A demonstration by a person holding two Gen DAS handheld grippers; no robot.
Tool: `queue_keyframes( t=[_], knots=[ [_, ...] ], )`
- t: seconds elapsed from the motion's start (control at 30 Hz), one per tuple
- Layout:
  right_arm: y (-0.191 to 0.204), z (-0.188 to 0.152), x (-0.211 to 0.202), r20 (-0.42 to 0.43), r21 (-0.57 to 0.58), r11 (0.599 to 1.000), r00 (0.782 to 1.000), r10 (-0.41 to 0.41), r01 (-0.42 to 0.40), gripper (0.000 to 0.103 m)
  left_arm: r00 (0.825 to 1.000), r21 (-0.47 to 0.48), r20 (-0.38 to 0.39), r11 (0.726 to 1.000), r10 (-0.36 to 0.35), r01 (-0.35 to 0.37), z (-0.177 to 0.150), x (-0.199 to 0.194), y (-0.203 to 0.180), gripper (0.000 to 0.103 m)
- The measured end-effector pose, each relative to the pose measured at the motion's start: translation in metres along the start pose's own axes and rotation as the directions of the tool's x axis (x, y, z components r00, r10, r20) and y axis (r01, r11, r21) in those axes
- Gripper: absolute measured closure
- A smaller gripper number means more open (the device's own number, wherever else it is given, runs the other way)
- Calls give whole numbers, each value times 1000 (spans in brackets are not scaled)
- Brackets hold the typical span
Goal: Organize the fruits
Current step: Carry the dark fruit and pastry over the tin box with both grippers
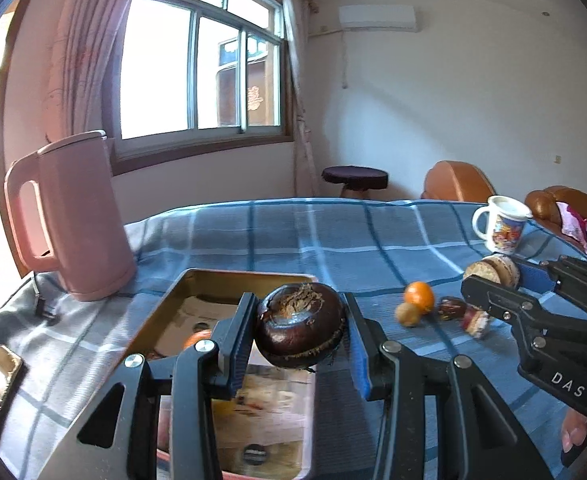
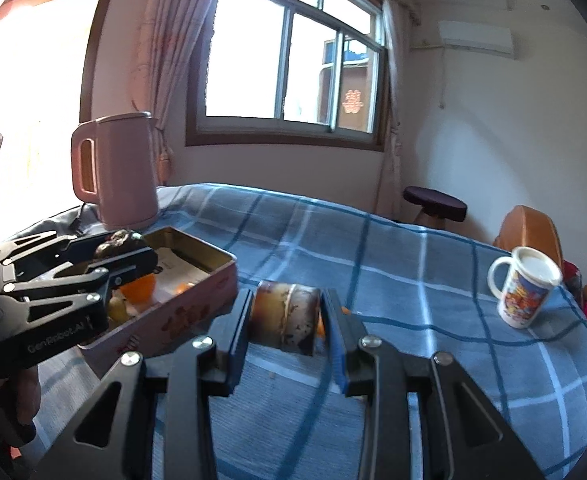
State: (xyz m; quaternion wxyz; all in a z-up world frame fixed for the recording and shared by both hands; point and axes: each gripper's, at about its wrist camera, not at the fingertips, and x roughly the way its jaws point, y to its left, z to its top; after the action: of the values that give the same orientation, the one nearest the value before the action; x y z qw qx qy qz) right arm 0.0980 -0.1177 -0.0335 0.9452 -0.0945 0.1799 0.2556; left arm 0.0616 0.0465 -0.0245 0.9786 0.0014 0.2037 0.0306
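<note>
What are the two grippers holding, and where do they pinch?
Left gripper pinches a dark brown round fruit by its sides. Right gripper pinches a tan-and-brown cylindrical piece by its flat ends.

Glossy metal tin [image 1: 165, 304]; matt woven cloth [image 1: 293, 232]; smooth plastic kettle [image 1: 81, 216].

We note black angular grippers, left gripper [image 1: 299, 330] and right gripper [image 2: 287, 322]: silver screws, blue pads [image 1: 359, 354], white lettering.
</note>
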Motion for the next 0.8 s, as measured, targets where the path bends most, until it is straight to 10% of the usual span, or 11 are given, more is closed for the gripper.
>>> queue_keyframes(
  t=[0.8],
  knots=[
    [91, 26, 71, -102, -74, 979, 978, 181, -188, 66, 981, -98, -138, 983, 138, -152, -7, 20, 100, 60]
  ],
)
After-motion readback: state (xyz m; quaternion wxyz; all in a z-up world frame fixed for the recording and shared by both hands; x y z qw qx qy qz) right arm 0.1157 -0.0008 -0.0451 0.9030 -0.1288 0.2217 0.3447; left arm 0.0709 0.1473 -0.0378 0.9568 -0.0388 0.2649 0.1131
